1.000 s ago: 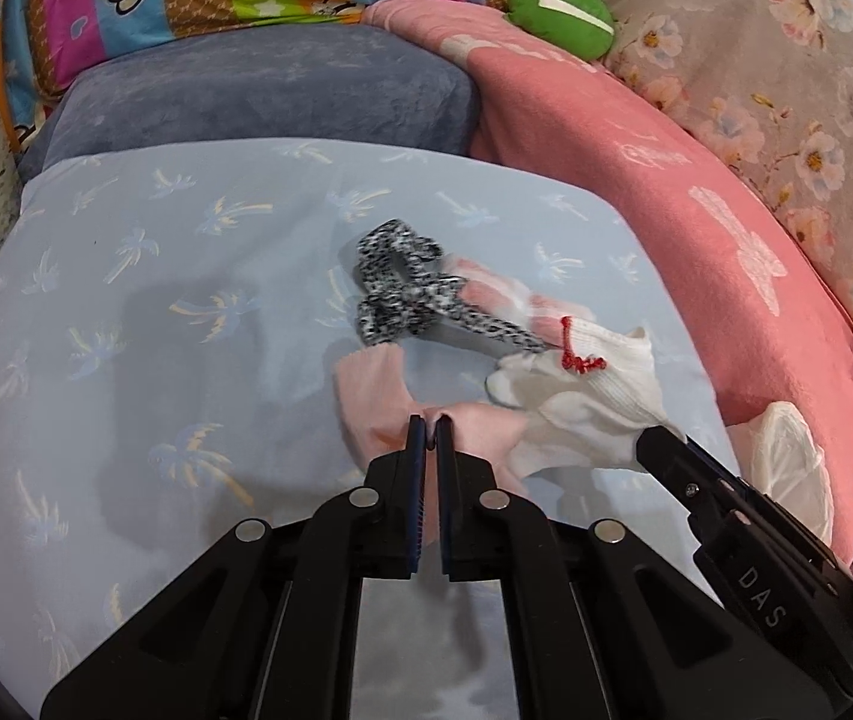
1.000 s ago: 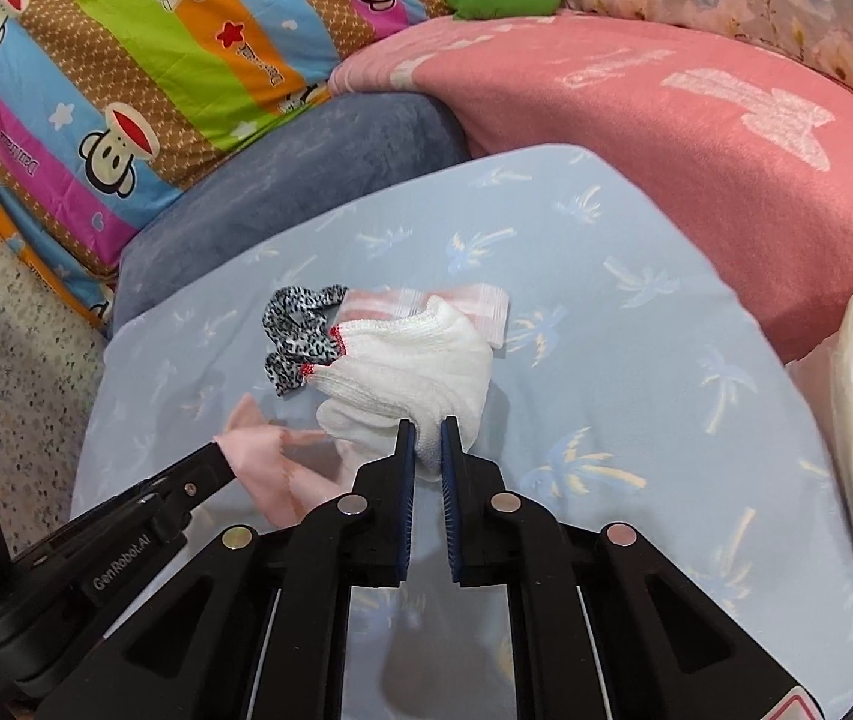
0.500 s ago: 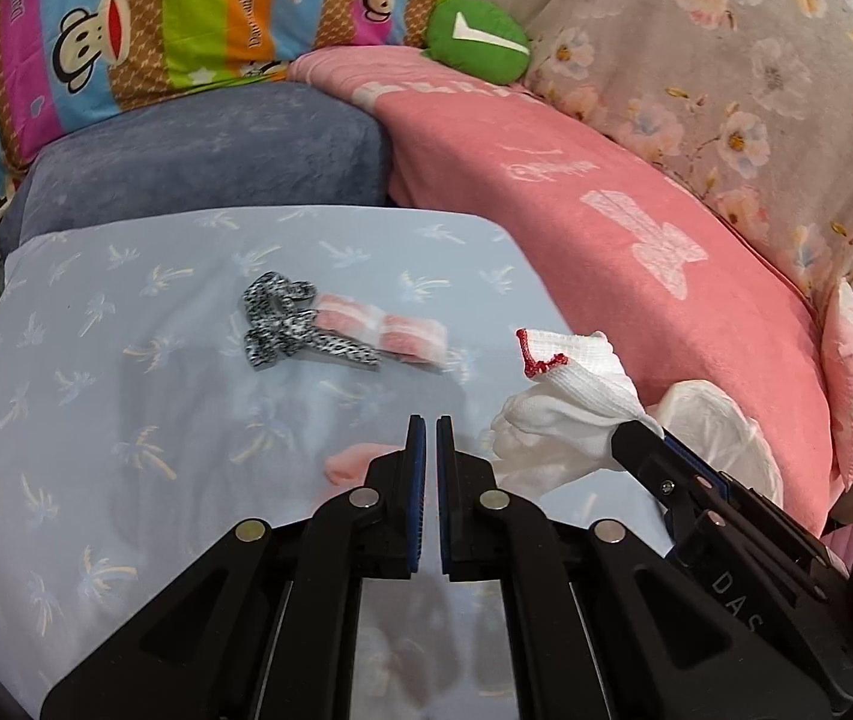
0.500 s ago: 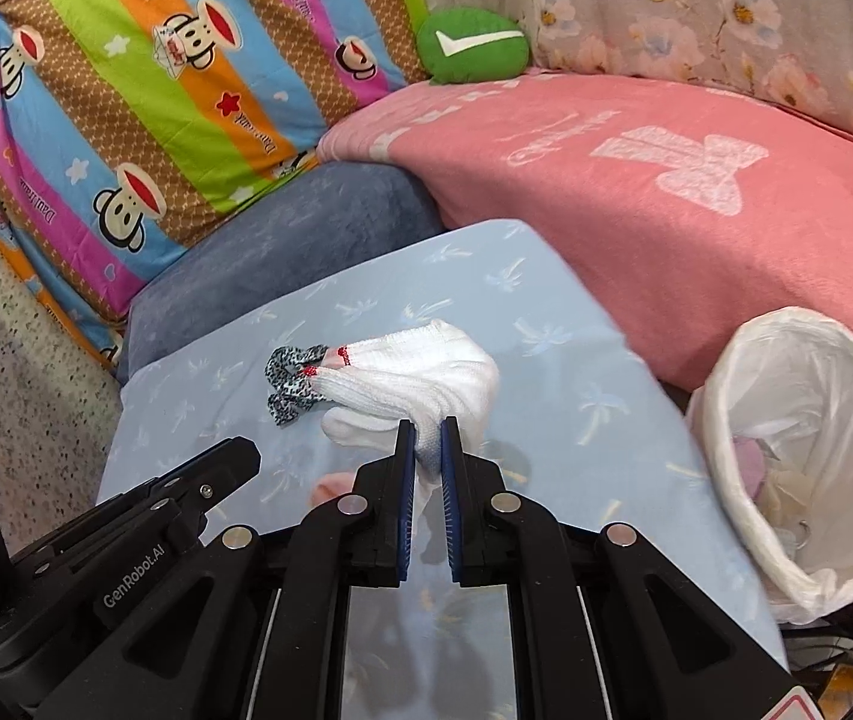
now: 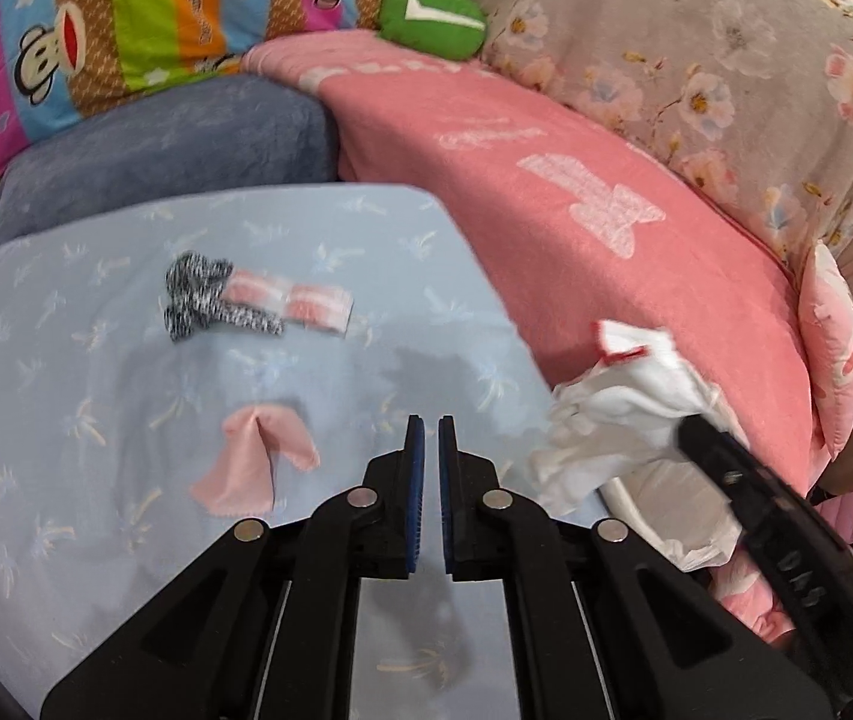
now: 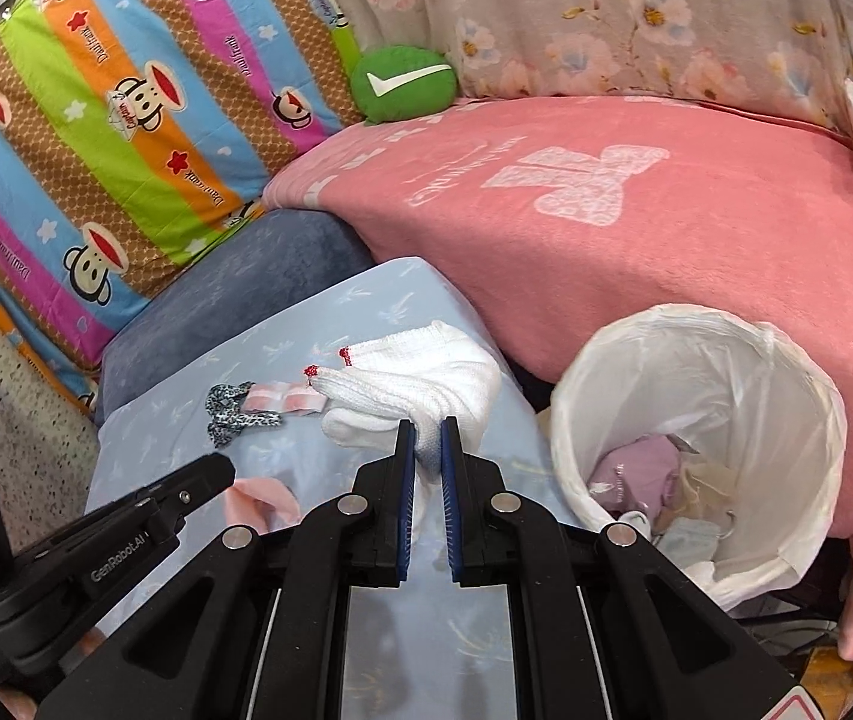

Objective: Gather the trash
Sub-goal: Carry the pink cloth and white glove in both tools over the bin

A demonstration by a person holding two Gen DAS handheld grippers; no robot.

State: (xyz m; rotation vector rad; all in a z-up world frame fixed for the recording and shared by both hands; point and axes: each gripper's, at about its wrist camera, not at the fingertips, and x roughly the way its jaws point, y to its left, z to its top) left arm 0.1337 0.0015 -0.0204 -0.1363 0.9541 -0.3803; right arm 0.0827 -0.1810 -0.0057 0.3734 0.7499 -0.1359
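The right gripper (image 6: 426, 441) is clamped on a white knit glove (image 6: 420, 378), long axis running left with the red-trimmed cuff pointing away (kinda bunched), held over the blue sheet (image 6: 366, 312) just beside the bag-lined bin (image 6: 696, 324). The left gripper (image 5: 427, 438) is nearly closed on nothing, pink cloth (image 5: 261, 456) near it.

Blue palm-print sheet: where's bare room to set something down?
Free: the blue palm-print sheet left of the pink cloth scrap, and the strip between that scrap and the black-and-white patterned fabric piece. Crowded: right edge, by the white knit glove and white-lined trash bin.
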